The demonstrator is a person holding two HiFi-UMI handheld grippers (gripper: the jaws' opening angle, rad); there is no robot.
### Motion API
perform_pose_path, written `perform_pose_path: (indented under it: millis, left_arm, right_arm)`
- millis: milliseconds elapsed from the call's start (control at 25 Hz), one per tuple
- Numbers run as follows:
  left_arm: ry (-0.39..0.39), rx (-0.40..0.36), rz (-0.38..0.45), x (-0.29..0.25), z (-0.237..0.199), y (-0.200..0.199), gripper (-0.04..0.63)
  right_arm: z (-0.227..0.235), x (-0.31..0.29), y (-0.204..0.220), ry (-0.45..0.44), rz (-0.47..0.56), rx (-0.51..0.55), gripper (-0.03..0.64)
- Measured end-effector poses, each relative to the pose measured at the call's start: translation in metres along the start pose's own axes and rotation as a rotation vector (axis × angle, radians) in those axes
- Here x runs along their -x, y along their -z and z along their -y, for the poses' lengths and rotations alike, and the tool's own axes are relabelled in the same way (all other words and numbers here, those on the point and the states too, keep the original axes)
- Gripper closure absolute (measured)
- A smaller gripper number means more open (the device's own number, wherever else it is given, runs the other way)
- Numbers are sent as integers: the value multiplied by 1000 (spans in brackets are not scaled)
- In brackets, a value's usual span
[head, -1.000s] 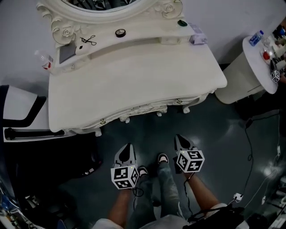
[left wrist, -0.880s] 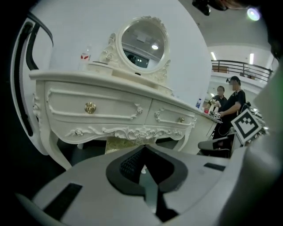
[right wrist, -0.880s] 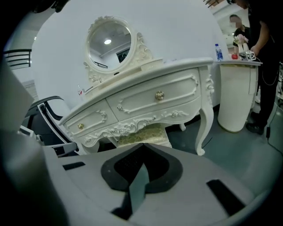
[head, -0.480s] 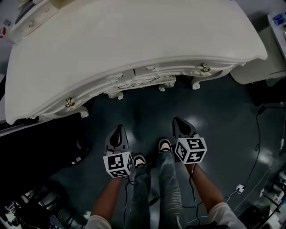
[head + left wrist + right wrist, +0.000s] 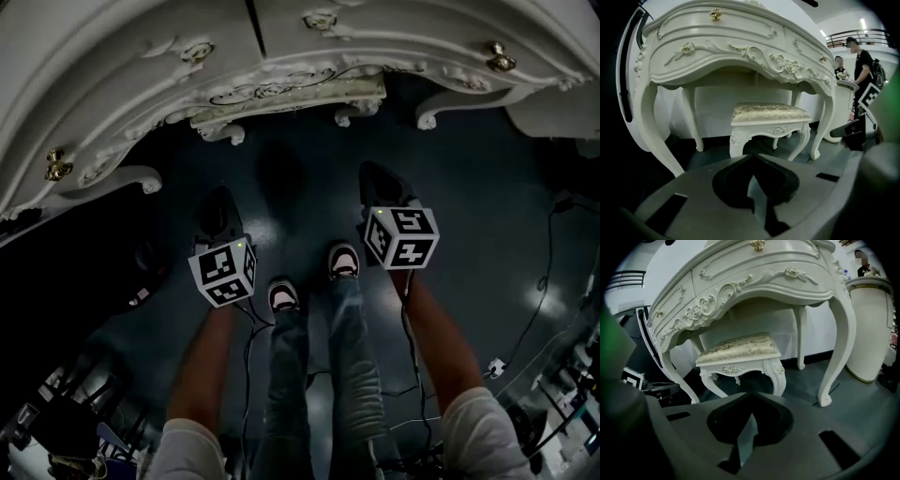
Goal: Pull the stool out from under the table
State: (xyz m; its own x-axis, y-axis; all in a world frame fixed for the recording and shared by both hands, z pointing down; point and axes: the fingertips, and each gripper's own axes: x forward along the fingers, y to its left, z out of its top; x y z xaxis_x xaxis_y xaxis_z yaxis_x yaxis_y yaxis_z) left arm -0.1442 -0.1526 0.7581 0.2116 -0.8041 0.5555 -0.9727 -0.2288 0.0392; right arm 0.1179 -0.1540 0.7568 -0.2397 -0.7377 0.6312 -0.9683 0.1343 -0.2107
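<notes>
A white carved stool (image 5: pixel 768 123) with a cream patterned cushion stands under the ornate white dressing table (image 5: pixel 740 47), between its curved legs. The right gripper view also has the stool (image 5: pixel 738 348) ahead under the table (image 5: pixel 754 277). From the head view only the stool's front rail (image 5: pixel 291 101) peeks out below the table's apron (image 5: pixel 141 75). My left gripper (image 5: pixel 753 157) is shut and empty, short of the stool. My right gripper (image 5: pixel 752 394) is likewise shut and empty. Both hover low over the dark floor, the left gripper (image 5: pixel 217 211) and the right gripper (image 5: pixel 380 187) side by side.
A round white pedestal counter (image 5: pixel 872 324) stands right of the table, with people (image 5: pixel 862 61) behind it. Cables (image 5: pixel 548 281) trail over the floor at right. Dark equipment (image 5: pixel 56 422) fills the left. The person's shoes (image 5: pixel 281 296) are between the grippers.
The head camera and both grippers have dropped low toward the floor. The tabletop has slid out of view and the table's carved apron now fills the top of the head view.
</notes>
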Motion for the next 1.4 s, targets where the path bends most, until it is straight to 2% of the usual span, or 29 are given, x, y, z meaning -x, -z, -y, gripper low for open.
perform_pose_path:
  millis: [120, 280, 360, 600, 800, 960, 1080, 1400]
  left_arm:
    - [32, 35, 6, -17, 0, 1, 586]
    - [32, 0, -5, -31, -4, -4, 578]
    - [15, -5, -1, -36, -6, -9, 528]
    - [-70, -1, 2, -49, -23, -14, 381]
    - [-79, -11, 20, -66, -26, -16, 359]
    - [-92, 4, 29, -78, -27, -14, 350]
    - [-87, -16, 36, -89, -31, -16, 345]
    - [-58, -44, -35, -112, -42, 5, 345]
  right_arm:
    - [10, -18, -7, 4, -13, 25, 617]
    - [21, -39, -18, 22, -29, 58, 613]
    - [27, -45, -24, 37, -27, 74, 558]
    - [37, -59, -34, 22, -26, 99, 471]
    - [52, -76, -39, 36, -28, 154, 405]
    - [62, -86, -40, 42, -33, 170, 377]
    - [63, -96, -40, 35, -43, 197, 366]
    - [70, -120, -32, 41, -49, 196, 353]
